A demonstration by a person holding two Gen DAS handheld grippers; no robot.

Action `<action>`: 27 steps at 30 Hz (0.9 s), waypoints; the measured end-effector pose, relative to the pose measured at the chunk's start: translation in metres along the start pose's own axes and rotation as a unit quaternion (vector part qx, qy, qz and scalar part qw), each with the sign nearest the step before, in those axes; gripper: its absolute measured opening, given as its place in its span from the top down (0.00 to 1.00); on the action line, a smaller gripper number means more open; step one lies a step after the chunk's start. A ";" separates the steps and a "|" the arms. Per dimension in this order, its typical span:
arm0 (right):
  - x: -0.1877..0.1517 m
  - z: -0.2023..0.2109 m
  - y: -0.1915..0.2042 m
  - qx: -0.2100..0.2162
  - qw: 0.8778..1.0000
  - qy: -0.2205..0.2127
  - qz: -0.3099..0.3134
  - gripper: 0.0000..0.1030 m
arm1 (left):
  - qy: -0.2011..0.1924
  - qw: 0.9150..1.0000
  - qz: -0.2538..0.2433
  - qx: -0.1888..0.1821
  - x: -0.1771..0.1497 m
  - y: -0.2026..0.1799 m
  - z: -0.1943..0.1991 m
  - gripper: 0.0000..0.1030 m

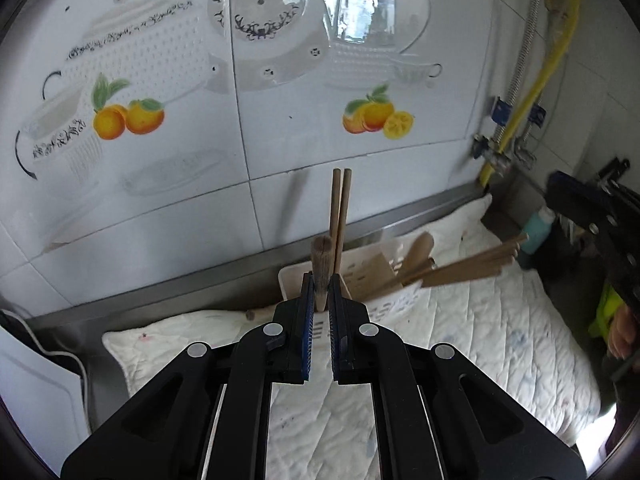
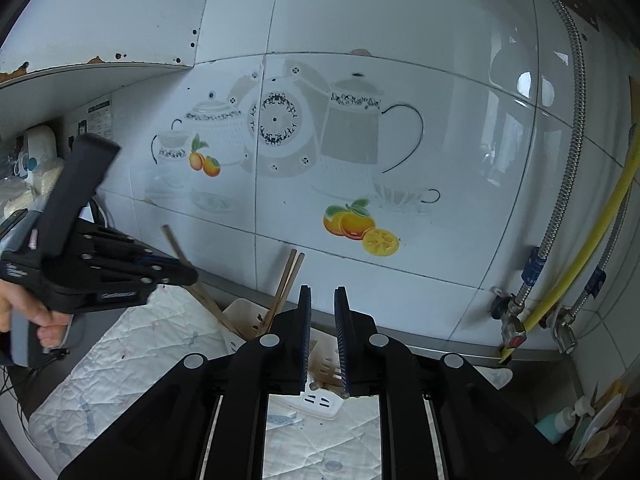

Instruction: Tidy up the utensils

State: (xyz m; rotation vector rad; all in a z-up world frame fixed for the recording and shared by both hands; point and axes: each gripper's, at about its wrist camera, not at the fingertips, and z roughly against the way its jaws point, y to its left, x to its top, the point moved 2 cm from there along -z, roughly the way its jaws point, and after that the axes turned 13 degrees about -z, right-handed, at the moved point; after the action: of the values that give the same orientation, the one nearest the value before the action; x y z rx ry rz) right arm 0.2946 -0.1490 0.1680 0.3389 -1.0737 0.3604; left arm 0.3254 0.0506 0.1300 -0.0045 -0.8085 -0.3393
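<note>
My left gripper [image 1: 320, 280] is shut on a thick wooden utensil handle [image 1: 322, 256], held upright over a white slotted utensil holder [image 1: 294, 276]. A pair of wooden chopsticks [image 1: 340, 208] stands in the holder behind it. More wooden utensils [image 1: 460, 264] lean out of the holder to the right. My right gripper [image 2: 323, 294] is open and empty above the holder [image 2: 244, 312], where chopsticks [image 2: 288, 280] lean against the wall. The left gripper [image 2: 176, 274] shows at the left of the right wrist view, with a wooden stick [image 2: 176, 246] by its tips.
A white quilted mat [image 1: 480, 328] covers the steel counter under the holder. A tiled wall with teapot and orange prints [image 1: 376, 116] stands close behind. Yellow hose and steel pipes [image 2: 560, 280] run down the right corner. A teal bottle [image 2: 554, 426] stands at lower right.
</note>
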 end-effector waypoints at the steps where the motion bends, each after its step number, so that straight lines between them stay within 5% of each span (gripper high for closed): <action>1: -0.001 0.001 0.000 0.001 1.000 0.000 0.000 0.84 | -0.004 1.000 0.007 -0.002 0.000 0.001 -0.002 0.94; 8: -0.013 0.007 -0.002 0.004 1.000 0.000 -0.003 0.74 | -0.029 0.999 0.022 -0.003 -0.006 0.002 0.005 0.91; 11: -0.021 0.010 -0.002 0.007 1.000 0.002 -0.009 0.70 | -0.043 0.999 0.024 0.000 -0.011 0.001 0.018 0.82; 14: -0.031 0.015 0.000 0.004 1.000 0.002 -0.010 0.64 | -0.067 0.997 0.035 0.004 -0.020 -0.001 0.036 0.61; 27: -0.096 0.042 0.013 0.013 0.999 0.014 -0.041 0.43 | -0.121 0.991 0.014 0.055 -0.090 -0.044 0.087 0.27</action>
State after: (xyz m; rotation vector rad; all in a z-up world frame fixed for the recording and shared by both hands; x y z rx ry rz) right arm 0.2141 -0.1672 0.1014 0.3975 -1.0250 0.3058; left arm 0.1933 0.0475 0.1214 0.0463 -1.0663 -0.2698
